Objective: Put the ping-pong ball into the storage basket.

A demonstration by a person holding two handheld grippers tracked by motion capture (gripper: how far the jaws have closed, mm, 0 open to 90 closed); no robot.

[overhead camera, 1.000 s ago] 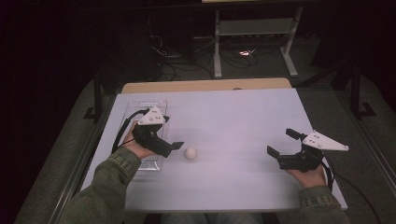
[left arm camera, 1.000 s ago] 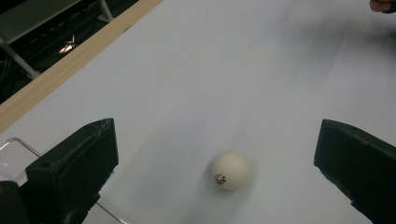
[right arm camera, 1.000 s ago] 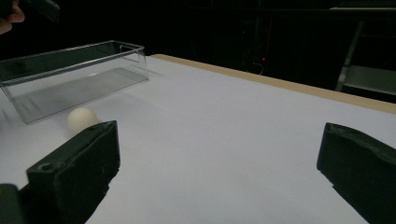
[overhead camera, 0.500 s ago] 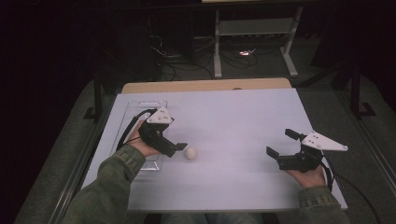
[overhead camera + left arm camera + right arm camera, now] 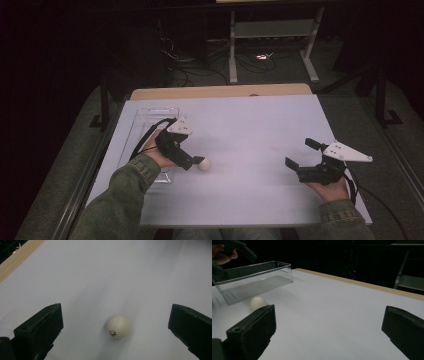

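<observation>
White board covers the table (image 5: pixel 250 125), with a strip of pale wood showing along its far edge and dark floor, cables and a metal stand beyond. At the far left of the high view a clear plastic bin (image 5: pixel 145 125), long and shallow with nothing visible inside, lies on the board. Just over its near right side a person's left hand (image 5: pixel 155 152), in a green sleeve, holds the left gripper (image 5: pixel 196 162), a black tool with a grey three-cornered plate on top and a cable looping back from it. Its jaws are spread wide and point down toward a small cream-coloured ball (image 5: pixel 204 164), which sits on the board just to the right of the bin. In the left gripper view the ball (image 5: pixel 119 326) lies between the two black jaws, touching neither, and a small printed mark shows on its near side. Bare white board stretches across the middle. Well apart, at the right edge of the table, the right hand (image 5: pixel 327 189) holds the right gripper (image 5: pixel 300 156) low over the surface, jaws also wide apart with nothing between them. From the right gripper view the ball (image 5: pixel 258 302) shows just in front of the bin (image 5: pixel 254 277).
</observation>
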